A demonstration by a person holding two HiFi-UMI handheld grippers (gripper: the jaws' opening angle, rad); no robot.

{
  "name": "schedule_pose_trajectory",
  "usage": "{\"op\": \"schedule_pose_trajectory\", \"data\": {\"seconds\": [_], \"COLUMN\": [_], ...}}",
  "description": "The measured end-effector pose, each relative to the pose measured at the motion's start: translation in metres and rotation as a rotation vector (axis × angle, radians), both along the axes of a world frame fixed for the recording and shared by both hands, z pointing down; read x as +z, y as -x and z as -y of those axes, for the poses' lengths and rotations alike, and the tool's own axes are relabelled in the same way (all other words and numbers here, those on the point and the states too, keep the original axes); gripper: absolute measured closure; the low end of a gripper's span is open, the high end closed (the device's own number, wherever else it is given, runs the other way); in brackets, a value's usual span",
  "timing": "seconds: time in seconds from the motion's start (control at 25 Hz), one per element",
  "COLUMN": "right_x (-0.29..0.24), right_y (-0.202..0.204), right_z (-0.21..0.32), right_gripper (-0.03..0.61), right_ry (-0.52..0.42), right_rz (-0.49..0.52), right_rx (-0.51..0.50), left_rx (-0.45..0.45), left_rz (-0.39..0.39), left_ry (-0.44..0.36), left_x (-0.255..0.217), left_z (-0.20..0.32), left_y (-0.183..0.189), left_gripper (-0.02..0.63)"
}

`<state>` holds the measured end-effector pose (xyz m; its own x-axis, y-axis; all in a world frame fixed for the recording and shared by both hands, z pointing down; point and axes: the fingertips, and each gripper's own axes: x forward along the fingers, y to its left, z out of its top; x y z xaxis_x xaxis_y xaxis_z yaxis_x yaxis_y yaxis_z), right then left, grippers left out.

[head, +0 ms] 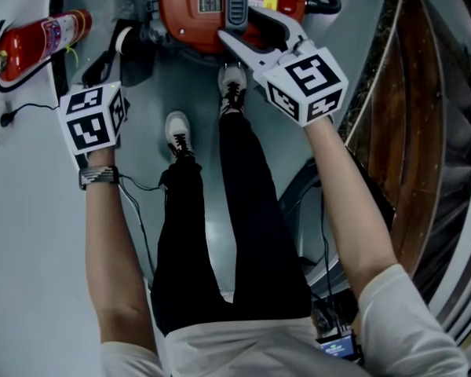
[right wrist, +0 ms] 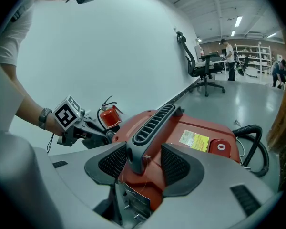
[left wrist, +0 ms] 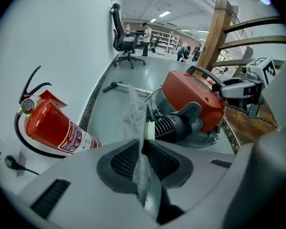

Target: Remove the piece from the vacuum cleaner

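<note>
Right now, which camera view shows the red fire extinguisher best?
The left gripper view: the fire extinguisher is large there, with its gauge, hose and label clear. The head view shows it smaller, from above, at the upper left. The right gripper view shows it small and distant, partly hidden.

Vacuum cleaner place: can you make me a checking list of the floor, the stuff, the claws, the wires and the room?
Surface: grey floor, with the vacuum standing on it.
Job's things: red vacuum cleaner; dusty flat piece held up beside it.
Clutter: fire extinguisher by the wall; tube lying on the floor.
Claws: left claw shut on the piece; right claw open, jaws either side of the grey handle.
Cables: black hose at the vacuum; cord plugged into the wall.
Surroundings: white wall, wooden railing, office chair, people far off.
</note>
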<state>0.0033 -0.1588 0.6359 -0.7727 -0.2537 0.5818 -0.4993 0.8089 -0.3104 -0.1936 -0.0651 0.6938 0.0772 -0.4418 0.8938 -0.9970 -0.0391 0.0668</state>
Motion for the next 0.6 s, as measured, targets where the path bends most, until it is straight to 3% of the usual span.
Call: {"op": "schedule_pose_trajectory", "data": {"seconds": [0.28, 0.6], "right_x": [0.000, -0.001], "right_y": [-0.001, -0.001], "right_z": [0.000, 0.000], "right_gripper": [0.339, 0.339], "right_ry": [-0.014, -0.020], "right_rz": [0.000, 0.000], "right_rx": [0.005, 0.003], "left_rx": [0.110, 0.054], "left_rz": [0.032, -0.053], "left_ry": [-0.035, -0.065], "left_x": [-0.018, -0.016], "left_z": [0.014, 0.049], "left_y": [0.002, 0.001], "left_gripper": [0.523, 0.508]}}
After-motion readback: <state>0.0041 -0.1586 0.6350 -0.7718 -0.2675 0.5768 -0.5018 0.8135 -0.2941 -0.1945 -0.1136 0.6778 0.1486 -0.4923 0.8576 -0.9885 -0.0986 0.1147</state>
